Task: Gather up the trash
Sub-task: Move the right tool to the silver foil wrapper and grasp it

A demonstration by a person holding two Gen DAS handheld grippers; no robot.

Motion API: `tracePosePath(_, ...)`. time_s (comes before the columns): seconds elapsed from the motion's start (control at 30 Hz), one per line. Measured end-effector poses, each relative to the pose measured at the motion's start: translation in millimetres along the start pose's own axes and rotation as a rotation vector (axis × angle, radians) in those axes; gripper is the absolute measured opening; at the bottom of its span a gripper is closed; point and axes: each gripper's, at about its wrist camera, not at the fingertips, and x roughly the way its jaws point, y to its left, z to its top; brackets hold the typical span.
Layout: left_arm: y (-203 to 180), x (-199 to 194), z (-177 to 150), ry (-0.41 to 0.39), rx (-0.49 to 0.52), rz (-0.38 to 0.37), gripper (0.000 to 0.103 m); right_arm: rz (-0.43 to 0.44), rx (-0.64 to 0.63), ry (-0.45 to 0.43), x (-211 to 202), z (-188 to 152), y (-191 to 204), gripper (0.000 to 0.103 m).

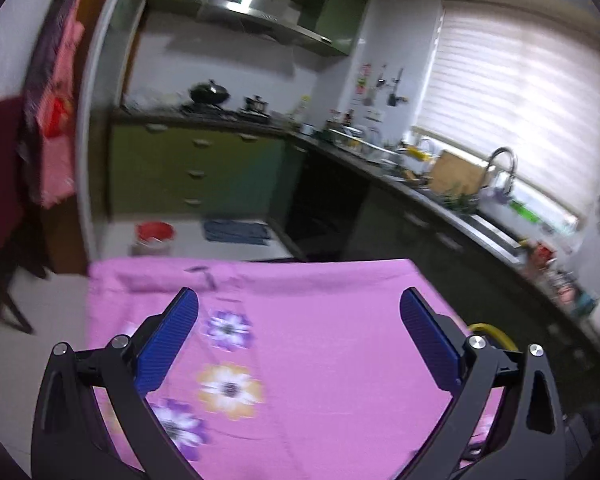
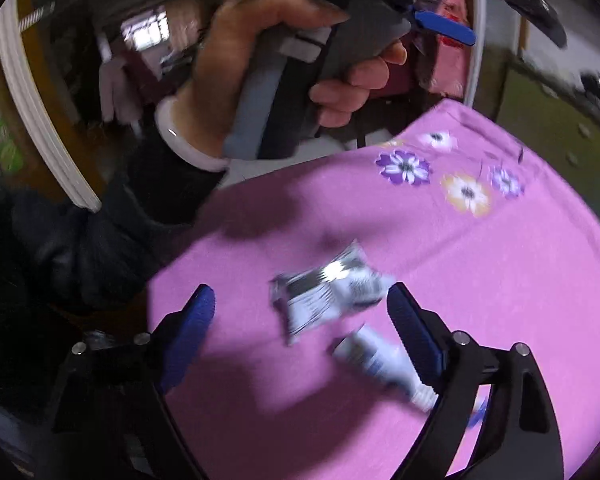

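A crumpled silver wrapper (image 2: 328, 292) lies blurred on the pink flowered tablecloth (image 2: 480, 280), in the gap between the fingers of my right gripper (image 2: 300, 290). The jaws stand wide and neither pad presses on it. A small white tube (image 2: 380, 364) lies just inside the right finger. At the table's left edge is a dark crinkled mass (image 2: 68, 252), possibly a black bag. A hand (image 2: 260, 60) holds the other gripper's handle above the table. My left gripper (image 1: 299, 294) hangs open over the tablecloth (image 1: 320, 340) with nothing between its fingers.
Beyond the table's far edge is a kitchen with green cabinets (image 1: 188, 168), a stove with a black wok (image 1: 210, 94) and a counter with a sink (image 1: 500, 168) along the right. A red-lidded bucket (image 1: 154, 236) and a blue mat (image 1: 236, 232) lie on the floor.
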Motion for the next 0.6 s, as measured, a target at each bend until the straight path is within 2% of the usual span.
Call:
tracePosePath(0.07, 4.1, -0.1, 0.6, -0.006, -0.011, -0.002, 0.096, 0.007, -0.05, 0.012, 7.0, 3.9, -5.9, 0.088)
tracePosePath(0.17, 13.7, 3.0, -0.7, 0.012, -0.053, -0.048, 0.096, 0.045, -0.11, 0.063, 24.9, 12.0, -12.9, 0.089)
tracePosePath(0.33, 15.3, 3.3, -2.9, 0.007, -0.054, -0.031, 0.096, 0.083, -0.177, 0.163, 51.6, 11.5, -15.2, 0.088)
tracePosePath(0.5, 22.7, 10.7, -7.9, 0.033, -0.115, -0.081, 0.096, 0.106, -0.183, 0.23, 66.3, 7.0, -20.5, 0.08)
tracePosePath(0.57, 22.9, 13.1, -9.9, 0.04, -0.125, -0.084, 0.096, 0.101, -0.181, 0.254, 73.7, 5.4, -22.0, 0.073)
tracePosePath(0.6, 22.1, 13.1, -10.4, 0.039, -0.123, -0.083, 0.096, 0.105, -0.168, 0.251, 75.0, 5.2, -24.1, 0.072)
